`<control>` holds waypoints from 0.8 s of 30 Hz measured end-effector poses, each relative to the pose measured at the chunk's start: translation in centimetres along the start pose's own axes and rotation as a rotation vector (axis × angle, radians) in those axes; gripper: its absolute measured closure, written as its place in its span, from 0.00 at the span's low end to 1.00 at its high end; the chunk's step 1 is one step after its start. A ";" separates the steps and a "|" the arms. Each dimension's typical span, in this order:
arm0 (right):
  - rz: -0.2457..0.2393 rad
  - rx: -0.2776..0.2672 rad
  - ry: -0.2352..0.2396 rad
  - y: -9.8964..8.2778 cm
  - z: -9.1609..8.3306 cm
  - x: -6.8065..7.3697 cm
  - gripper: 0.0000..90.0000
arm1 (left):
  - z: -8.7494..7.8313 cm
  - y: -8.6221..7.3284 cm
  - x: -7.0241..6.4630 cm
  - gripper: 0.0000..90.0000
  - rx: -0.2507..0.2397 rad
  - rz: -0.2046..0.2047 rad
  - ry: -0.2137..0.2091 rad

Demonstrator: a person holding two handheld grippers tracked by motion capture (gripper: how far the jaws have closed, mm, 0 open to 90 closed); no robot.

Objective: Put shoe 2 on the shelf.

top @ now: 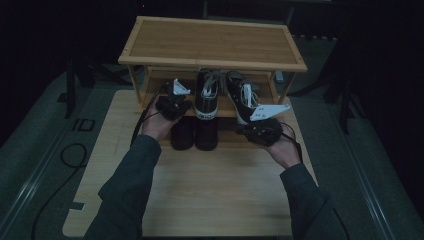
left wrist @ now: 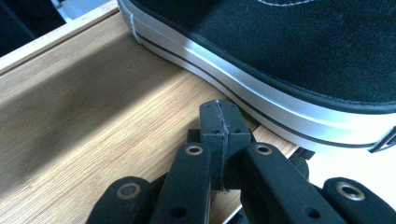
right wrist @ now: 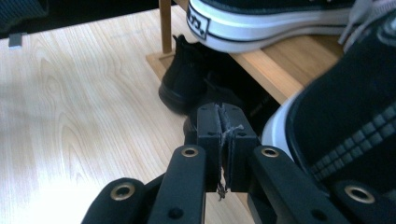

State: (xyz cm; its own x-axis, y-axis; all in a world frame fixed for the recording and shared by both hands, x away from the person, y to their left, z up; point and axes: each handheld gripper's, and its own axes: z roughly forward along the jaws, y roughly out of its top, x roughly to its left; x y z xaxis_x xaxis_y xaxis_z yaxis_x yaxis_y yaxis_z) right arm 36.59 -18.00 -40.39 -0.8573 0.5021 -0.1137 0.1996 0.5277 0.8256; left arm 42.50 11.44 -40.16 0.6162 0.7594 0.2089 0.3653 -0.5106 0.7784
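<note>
Two black sneakers with white soles stand on the middle shelf of a wooden shoe rack (top: 212,42): one (top: 207,95) at the centre, the other (top: 240,97) tilted to its right. My left gripper (top: 172,106) hovers at the shelf's left part. In the left gripper view its jaws (left wrist: 219,109) are shut with nothing between them, just above the shelf board (left wrist: 93,116) beside a sneaker's sole (left wrist: 261,98). My right gripper (top: 252,130) sits in front of the tilted sneaker (right wrist: 355,116). Its jaws (right wrist: 219,114) are shut and hold nothing.
A pair of plain black shoes (top: 194,132) stands under the shelf, also seen ahead of the right gripper as a black shoe (right wrist: 184,79). The rack stands on a light wooden table (top: 200,190). A rack post (right wrist: 165,23) rises at the shelf's corner. Cables lie on the floor (top: 70,155) to the left.
</note>
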 end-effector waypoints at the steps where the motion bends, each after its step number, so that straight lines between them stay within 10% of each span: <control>1: 0.002 0.003 0.001 -0.1 -0.1 -0.1 0.97 | 0.0 0.0 0.0 1.00 0.000 0.000 0.000; 24: 0.004 -0.011 -0.003 -2.3 -3.2 -1.2 0.96 | 0.0 -0.1 0.0 1.00 -0.004 -0.027 -0.015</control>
State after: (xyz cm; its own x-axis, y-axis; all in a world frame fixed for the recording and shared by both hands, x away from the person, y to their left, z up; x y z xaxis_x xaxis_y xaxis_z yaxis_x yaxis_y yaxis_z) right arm 35.62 -21.98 -40.40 -0.8551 0.5062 -0.1118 0.1977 0.5179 0.8323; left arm 42.51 11.49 -40.23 0.6166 0.7666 0.1791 0.3794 -0.4887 0.7857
